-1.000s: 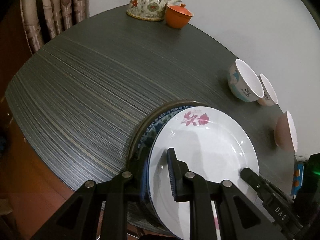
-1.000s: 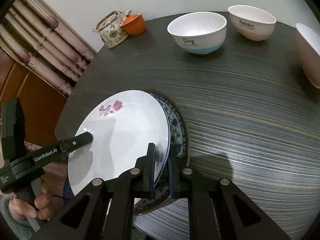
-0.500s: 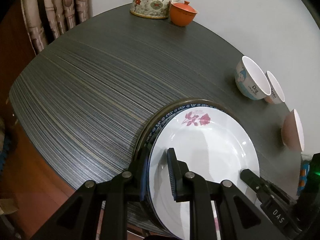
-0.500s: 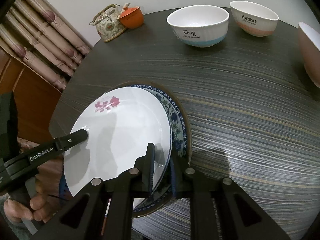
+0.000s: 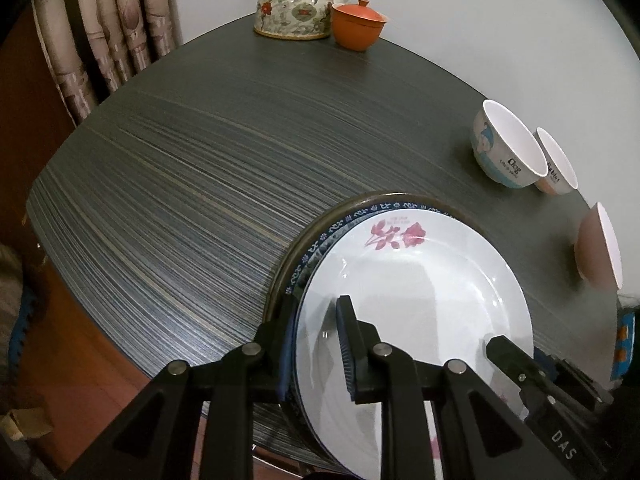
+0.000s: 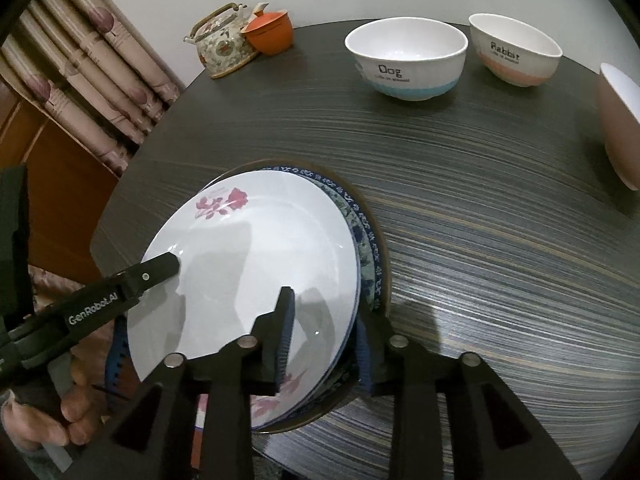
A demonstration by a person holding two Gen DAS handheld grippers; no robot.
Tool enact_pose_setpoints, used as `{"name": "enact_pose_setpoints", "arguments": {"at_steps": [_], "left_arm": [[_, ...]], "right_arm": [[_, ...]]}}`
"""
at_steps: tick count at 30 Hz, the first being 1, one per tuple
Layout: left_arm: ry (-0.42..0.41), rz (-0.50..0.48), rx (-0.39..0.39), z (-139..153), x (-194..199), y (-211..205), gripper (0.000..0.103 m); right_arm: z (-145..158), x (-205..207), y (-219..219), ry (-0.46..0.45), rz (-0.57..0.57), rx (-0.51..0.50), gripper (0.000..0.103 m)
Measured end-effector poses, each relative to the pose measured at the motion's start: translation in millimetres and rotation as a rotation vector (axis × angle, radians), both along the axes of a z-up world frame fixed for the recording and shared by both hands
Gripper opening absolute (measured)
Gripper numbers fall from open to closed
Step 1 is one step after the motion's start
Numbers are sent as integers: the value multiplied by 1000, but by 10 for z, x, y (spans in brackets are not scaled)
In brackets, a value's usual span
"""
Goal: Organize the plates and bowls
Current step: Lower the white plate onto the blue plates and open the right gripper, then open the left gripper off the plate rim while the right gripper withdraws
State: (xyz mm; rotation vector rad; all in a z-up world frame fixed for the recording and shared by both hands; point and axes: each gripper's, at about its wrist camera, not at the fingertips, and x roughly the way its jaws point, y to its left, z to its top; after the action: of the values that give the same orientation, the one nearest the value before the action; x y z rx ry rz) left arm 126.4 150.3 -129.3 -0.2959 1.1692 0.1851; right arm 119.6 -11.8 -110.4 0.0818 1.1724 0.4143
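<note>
A stack of plates lies near the table's front edge: a white plate [image 5: 420, 280] [image 6: 256, 248] with a pink flower on top, a blue-patterned plate [image 5: 320, 244] [image 6: 362, 236] under it, and a dark-rimmed plate [image 5: 288, 258] at the bottom. My left gripper [image 5: 316, 312] is shut on the stack's near left rim, one finger on the white plate and one outside. My right gripper [image 6: 324, 312] straddles the near right rim, its fingers spread apart. The Dog bowl [image 6: 406, 64], the Rabbit bowl [image 6: 516, 50] and a pink bowl [image 6: 620, 120] stand at the far right.
A flowered teapot [image 5: 296, 8] and an orange lidded cup [image 5: 358, 26] sit at the far edge of the dark striped table [image 5: 200, 160]. Curtains [image 5: 112, 32] hang to the left. A person's hand [image 6: 60, 412] holds the left gripper's handle.
The plate stack has come down from a tilt and lies flat on the table. My right gripper's fingers have spread apart. The left gripper's grip is unchanged.
</note>
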Motion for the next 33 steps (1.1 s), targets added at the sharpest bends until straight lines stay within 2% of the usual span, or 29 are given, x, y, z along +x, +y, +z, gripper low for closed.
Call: {"name": "enact_pose_setpoints", "arguments": {"at_steps": [8, 13, 20, 25, 33], "left_arm": [[-4, -10, 13, -10, 10, -34, 26], [-48, -28, 71, 79, -5, -99, 29], [-71, -37, 113, 117, -9, -154, 30], [-106, -54, 143, 176, -44, -222, 30], [-130, -89, 161, 222, -40, -332, 33]], "right_arm": [[9, -5, 39, -1, 6, -11, 41], [28, -45, 74, -19, 13, -41, 45], [80, -76, 33, -35, -3, -27, 47], [191, -138, -54, -74, -29, -2, 52], [278, -296, -283, -102, -81, 13, 52]]}}
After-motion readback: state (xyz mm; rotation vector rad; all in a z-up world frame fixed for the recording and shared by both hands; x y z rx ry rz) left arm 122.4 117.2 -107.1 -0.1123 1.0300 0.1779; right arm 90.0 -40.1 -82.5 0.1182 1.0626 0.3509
